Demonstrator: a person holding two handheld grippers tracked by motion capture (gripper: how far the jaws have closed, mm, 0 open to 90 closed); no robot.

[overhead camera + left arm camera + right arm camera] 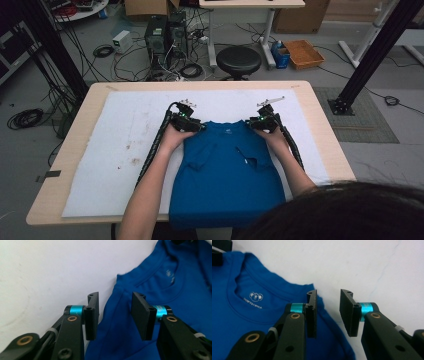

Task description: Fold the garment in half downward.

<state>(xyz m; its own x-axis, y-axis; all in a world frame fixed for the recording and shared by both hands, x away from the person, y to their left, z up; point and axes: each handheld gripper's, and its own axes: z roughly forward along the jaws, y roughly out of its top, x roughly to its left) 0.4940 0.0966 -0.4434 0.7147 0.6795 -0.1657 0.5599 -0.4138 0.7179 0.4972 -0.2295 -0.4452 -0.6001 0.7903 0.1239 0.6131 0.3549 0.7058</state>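
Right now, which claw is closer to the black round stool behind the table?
Right. The right claw sits at the shirt's shoulder, just below and right of the stool; the left claw is farther, at the other shoulder.

Blue T-shirt [225, 170] lying flat on white-covered tabletop [125, 130], left tool [186, 120] and right tool [263, 121] at its shoulders.

A blue T-shirt [225, 175] lies flat on the surface, sleeves folded inward over the body. Its round collar, with a small white print inside, points to 12 o'clock; its hem hangs over the edge at 6 o'clock.
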